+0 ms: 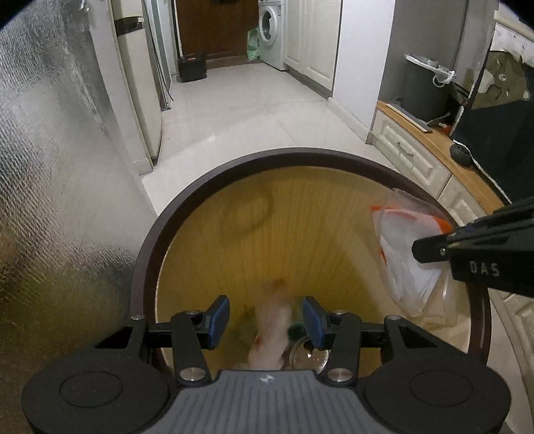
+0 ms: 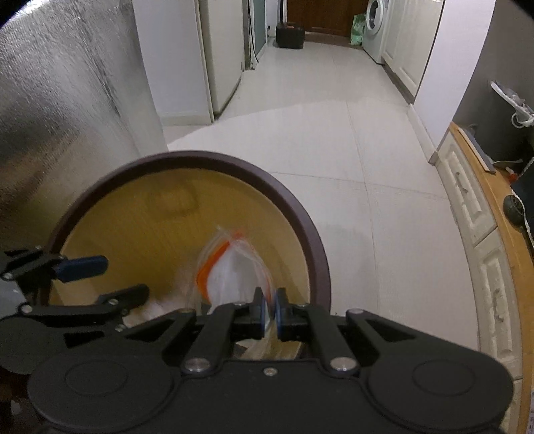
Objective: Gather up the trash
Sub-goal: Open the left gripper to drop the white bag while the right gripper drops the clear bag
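A round bin with a dark brown rim (image 1: pixel 233 163) and a yellow ribbed inside stands on the floor below both grippers. My left gripper (image 1: pixel 267 322) is open over the bin; a blurred whitish piece of trash (image 1: pixel 272 329) is between and below its pads, apart from them, inside the bin. A round metal lid (image 1: pixel 305 354) and other trash lie at the bottom. My right gripper (image 2: pixel 270 308) is shut on a clear plastic bag with an orange strip (image 2: pixel 230 270), held over the bin's right side; the bag also shows in the left wrist view (image 1: pixel 405 243).
A silver foil-covered surface (image 1: pixel 50 167) rises at the left. A white cabinet with a wooden top (image 1: pixel 417 140) runs along the right, holding a grey bin (image 1: pixel 424 90) and dark fabric. White tiled floor (image 2: pixel 333 133) leads to a washing machine (image 1: pixel 270 30) and a fridge (image 1: pixel 140 83).
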Demonstrator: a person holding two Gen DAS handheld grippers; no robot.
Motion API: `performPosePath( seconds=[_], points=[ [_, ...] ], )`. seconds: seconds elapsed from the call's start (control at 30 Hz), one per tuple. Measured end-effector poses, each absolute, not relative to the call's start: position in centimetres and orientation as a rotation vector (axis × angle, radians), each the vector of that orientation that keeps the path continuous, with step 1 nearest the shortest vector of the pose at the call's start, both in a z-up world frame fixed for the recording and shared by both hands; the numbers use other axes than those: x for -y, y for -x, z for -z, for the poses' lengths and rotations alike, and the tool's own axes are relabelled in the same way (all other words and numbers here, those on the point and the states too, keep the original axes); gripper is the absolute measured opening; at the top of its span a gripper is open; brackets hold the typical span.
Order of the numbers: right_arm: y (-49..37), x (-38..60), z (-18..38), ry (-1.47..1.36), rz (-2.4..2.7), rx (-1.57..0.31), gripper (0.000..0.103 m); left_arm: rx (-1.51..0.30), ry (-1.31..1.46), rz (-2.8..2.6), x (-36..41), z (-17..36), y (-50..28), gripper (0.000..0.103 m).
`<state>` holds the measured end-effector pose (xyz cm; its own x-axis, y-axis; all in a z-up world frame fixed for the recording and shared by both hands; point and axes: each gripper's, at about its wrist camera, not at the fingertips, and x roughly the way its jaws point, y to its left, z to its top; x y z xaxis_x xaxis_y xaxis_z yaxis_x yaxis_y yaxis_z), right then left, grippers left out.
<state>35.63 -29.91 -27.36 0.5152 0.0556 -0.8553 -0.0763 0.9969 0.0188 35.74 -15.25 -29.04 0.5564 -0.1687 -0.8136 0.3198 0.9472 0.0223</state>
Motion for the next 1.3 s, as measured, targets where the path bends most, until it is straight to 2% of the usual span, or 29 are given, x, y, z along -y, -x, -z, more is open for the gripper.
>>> performPosePath(
  seconds=[0.4, 0.53, 1.1, 1.3],
  points=[
    [-35.3, 30.7, 27.5, -0.01, -0.077, -1.017, 0.009, -0.941, -0.17, 0.289, 15.1, 28.7, -35.8, 0.05],
    [-35.1, 31.2, 27.1, -0.034, -0.101, -1.005, 0.021, -0.944, -0.173, 0.296, 15.2, 28.4, -35.5, 0.05],
    [-32.9, 31.8, 25.6, -0.067, -0.143, -0.985, 0.023, -0.938, -0.153, 0.295, 14.1, 26.5, -34.0, 0.05],
    [-31.7, 31.6, 24.6, -0.063, -0.151, -0.96, 0.027, -0.941, -0.151, 0.297, 13.8, 26.0, -33.2, 0.05]
  ],
)
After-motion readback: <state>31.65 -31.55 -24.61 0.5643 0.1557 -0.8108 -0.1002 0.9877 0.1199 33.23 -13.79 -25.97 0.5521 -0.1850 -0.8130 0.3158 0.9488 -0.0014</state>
